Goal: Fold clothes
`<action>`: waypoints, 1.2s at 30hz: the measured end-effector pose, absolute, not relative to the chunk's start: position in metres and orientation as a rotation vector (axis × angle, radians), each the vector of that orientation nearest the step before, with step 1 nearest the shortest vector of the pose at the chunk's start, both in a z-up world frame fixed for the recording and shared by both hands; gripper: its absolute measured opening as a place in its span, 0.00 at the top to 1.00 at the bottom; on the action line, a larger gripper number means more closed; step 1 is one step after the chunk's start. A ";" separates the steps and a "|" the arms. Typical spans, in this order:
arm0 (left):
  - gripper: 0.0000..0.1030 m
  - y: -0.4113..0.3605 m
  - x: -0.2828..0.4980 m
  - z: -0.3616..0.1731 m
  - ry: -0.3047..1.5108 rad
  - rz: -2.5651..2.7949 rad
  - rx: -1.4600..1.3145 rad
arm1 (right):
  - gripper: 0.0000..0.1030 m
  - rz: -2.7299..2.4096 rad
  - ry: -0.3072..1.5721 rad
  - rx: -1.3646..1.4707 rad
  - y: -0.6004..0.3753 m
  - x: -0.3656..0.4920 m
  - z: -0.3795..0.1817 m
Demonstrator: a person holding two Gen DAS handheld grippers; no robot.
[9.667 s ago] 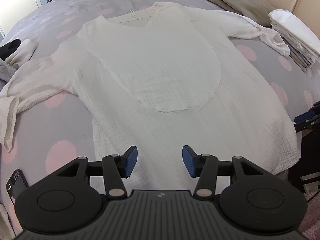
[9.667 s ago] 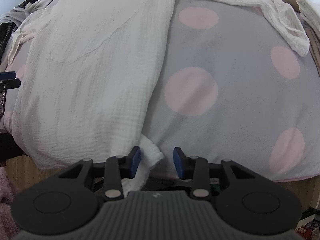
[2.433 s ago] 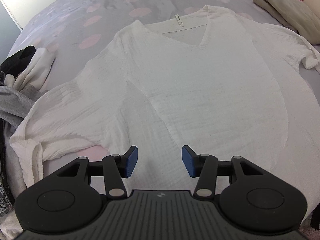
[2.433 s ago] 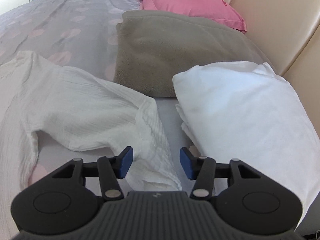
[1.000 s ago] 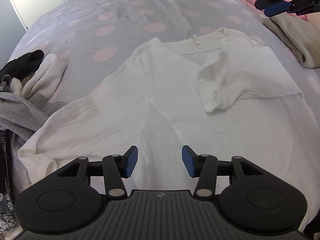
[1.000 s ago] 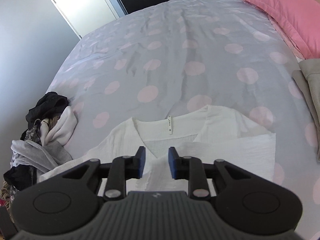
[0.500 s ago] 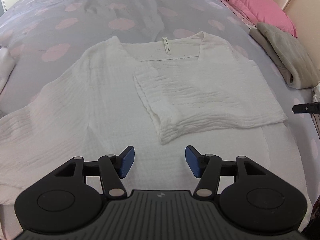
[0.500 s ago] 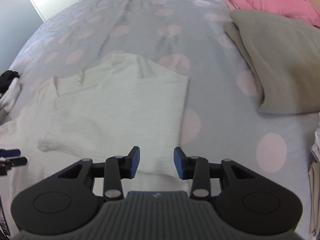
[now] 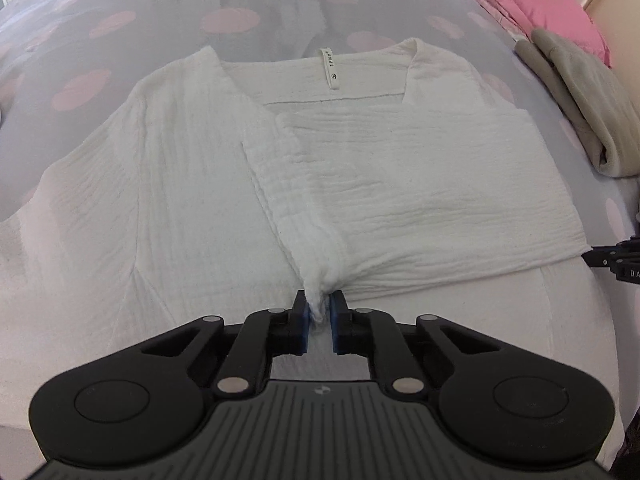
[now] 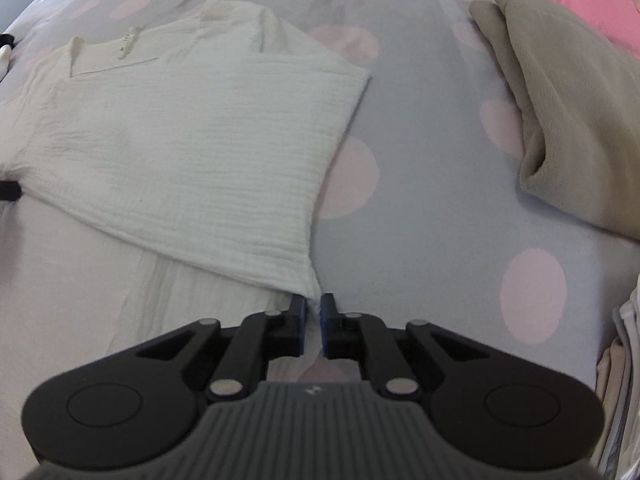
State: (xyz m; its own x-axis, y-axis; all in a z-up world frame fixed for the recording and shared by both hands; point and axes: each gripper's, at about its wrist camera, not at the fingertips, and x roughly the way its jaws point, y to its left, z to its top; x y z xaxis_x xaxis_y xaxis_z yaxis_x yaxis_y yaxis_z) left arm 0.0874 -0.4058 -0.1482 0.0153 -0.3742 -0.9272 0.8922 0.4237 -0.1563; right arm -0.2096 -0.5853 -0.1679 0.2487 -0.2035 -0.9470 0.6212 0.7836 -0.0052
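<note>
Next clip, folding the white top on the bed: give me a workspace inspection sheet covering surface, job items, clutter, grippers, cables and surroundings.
Surface: grey bedspread with pink dots, lightly creased.
Job's things: white blouse lying flat, neck label up; its folded-in sleeve lies across the chest.
Clutter: beige blanket folded beside the blouse; stack of folded laundry at the frame edge.
Grippers: left gripper has just closed, pinching the sleeve's cuff corner; right gripper has just closed on the sleeve's other lower corner.
Cables: nothing seen.
Surroundings: pink pillow by the headboard.
</note>
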 end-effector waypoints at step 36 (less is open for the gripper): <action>0.46 -0.143 0.196 -0.108 1.002 -0.607 0.675 | 0.55 -0.534 1.108 0.531 -0.482 -0.221 -0.104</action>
